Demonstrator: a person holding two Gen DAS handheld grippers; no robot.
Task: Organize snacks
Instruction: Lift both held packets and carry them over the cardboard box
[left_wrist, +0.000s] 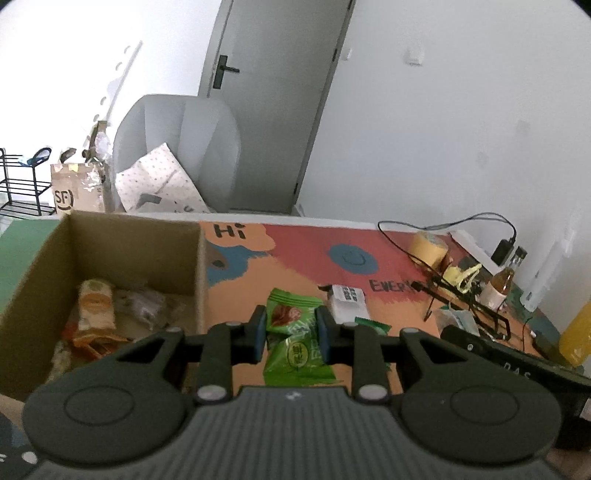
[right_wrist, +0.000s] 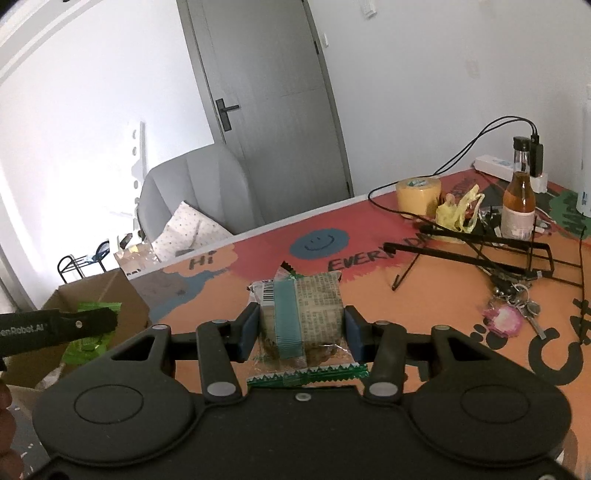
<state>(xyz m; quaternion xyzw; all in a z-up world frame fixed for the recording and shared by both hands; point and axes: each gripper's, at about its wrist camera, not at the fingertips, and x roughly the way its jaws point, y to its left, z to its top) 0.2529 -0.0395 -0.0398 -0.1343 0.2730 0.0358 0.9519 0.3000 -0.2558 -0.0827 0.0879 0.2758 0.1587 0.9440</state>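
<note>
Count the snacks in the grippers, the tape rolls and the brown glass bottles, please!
Snacks: 2, a green packet in the left gripper and a clear packet in the right gripper
Tape rolls: 1, the yellow tape roll
Brown glass bottles: 1, the bottle
Total: 4

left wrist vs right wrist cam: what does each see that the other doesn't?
Only the left wrist view: the inside of the cardboard box, with snack packets lying in it, and an orange bottle at the right edge.

Only the right wrist view: the right gripper shut on a clear-wrapped snack, a key bunch, and the left gripper seen from the side.

Both: the left gripper shut on a green snack packet, the box, tape roll, glass bottle, colourful table mat, grey door.
</note>
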